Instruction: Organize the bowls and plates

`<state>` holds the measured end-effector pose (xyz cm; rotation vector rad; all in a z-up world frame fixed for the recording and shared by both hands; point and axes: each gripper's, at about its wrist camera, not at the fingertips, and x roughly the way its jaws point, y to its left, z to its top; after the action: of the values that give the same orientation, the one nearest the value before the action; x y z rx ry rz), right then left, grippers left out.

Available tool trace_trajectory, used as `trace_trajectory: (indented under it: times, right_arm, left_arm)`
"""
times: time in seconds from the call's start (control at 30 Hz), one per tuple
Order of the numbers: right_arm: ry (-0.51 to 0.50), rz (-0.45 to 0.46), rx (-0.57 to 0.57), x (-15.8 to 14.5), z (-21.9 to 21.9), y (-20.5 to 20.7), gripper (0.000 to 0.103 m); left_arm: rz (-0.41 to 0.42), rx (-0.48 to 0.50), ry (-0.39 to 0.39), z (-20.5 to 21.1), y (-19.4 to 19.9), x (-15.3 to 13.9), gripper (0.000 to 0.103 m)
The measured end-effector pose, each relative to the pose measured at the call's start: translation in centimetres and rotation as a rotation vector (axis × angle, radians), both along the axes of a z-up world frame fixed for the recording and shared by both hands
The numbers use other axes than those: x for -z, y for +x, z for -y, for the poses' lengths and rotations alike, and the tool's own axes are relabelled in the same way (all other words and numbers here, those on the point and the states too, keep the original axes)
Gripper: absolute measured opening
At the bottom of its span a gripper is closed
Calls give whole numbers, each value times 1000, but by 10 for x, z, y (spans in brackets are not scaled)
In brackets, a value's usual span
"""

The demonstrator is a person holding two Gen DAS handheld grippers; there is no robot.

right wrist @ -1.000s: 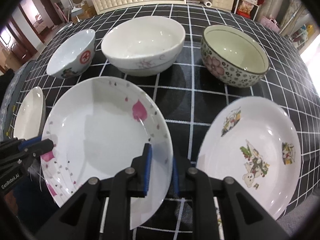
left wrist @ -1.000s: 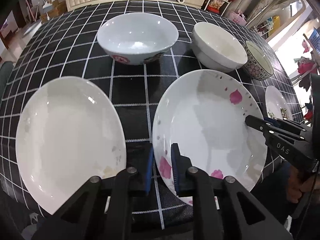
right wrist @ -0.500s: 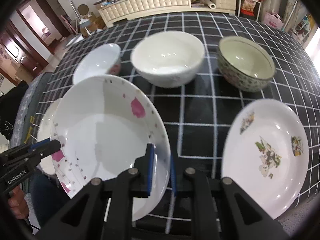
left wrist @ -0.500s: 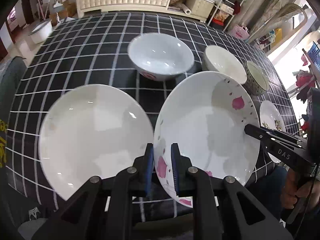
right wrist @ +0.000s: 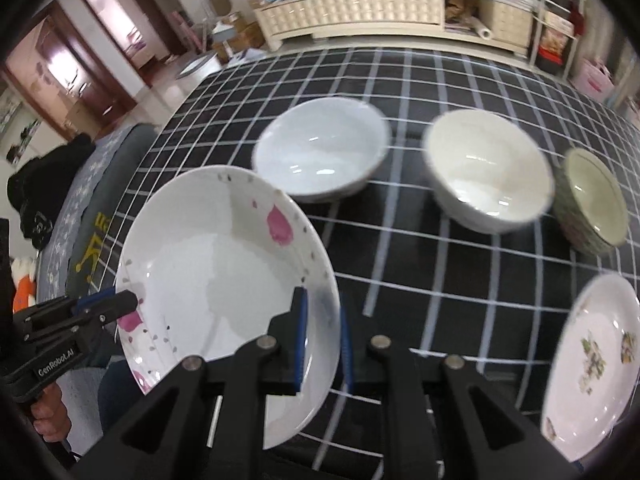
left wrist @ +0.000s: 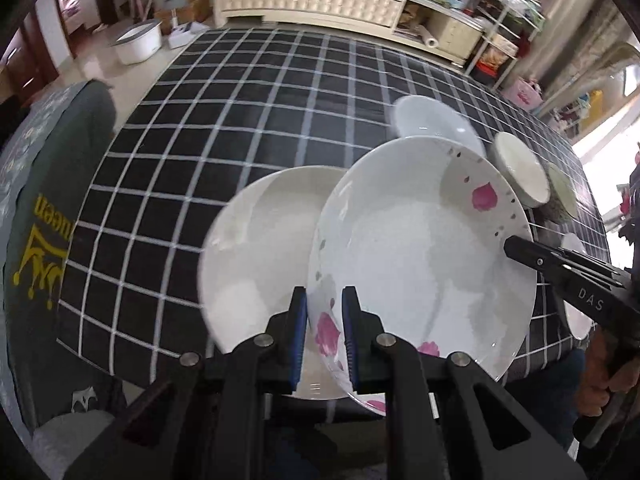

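A white plate with pink petals (left wrist: 420, 256) (right wrist: 216, 268) hangs above the checked table, tilted. My left gripper (left wrist: 325, 320) is shut on its near left rim. My right gripper (right wrist: 323, 320) is shut on its right rim, and it also shows in the left wrist view (left wrist: 516, 246). Under the lifted plate's left side lies a plain white plate (left wrist: 264, 240) on the cloth. Behind stand a pale blue bowl (right wrist: 320, 152), a cream bowl (right wrist: 488, 168) and a patterned bowl (right wrist: 592, 200).
A cartoon-printed plate (right wrist: 592, 364) lies at the right near the table's front edge. A dark chair cushion with yellow lettering (left wrist: 40, 248) stands off the table's left side. A cream cabinet (left wrist: 312, 0) and shelves stand beyond the table. A person's hand (left wrist: 612, 372) grips the right handle.
Both grippers have lifted the petal plate off the cloth and carried it left, so that it now overlaps the plain white plate. The bowls look farther off.
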<state>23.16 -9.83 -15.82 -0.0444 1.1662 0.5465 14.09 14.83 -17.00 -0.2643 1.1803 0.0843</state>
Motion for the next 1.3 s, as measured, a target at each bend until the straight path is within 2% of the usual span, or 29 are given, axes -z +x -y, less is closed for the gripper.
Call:
trace_trajectory:
  times: [0.43, 0.97, 1.03, 1.1, 1.17, 1.3]
  right_arm:
    - [-58, -41, -85, 15, -68, -5, 19]
    - [-151, -1, -111, 22, -88, -4, 19]
    - [-152, 22, -109, 19, -86, -6, 19]
    - [-153, 42, -105, 16, -83, -7, 19]
    - [-158, 56, -105, 13, -81, -8, 19]
    - [-138, 77, -119, 4, -75, -16, 19]
  left_arm:
    - [-25, -81, -10, -52, -14, 18, 15]
    - [-10, -97, -56, -71, -9, 31, 15]
    - [-9, -108, -35, -72, -10, 29, 17]
    - [-5, -112, -13, -73, -13, 25, 26]
    - [12, -123, 6, -74, -17, 19, 32]
    - [39, -142, 36, -72, -24, 4, 32]
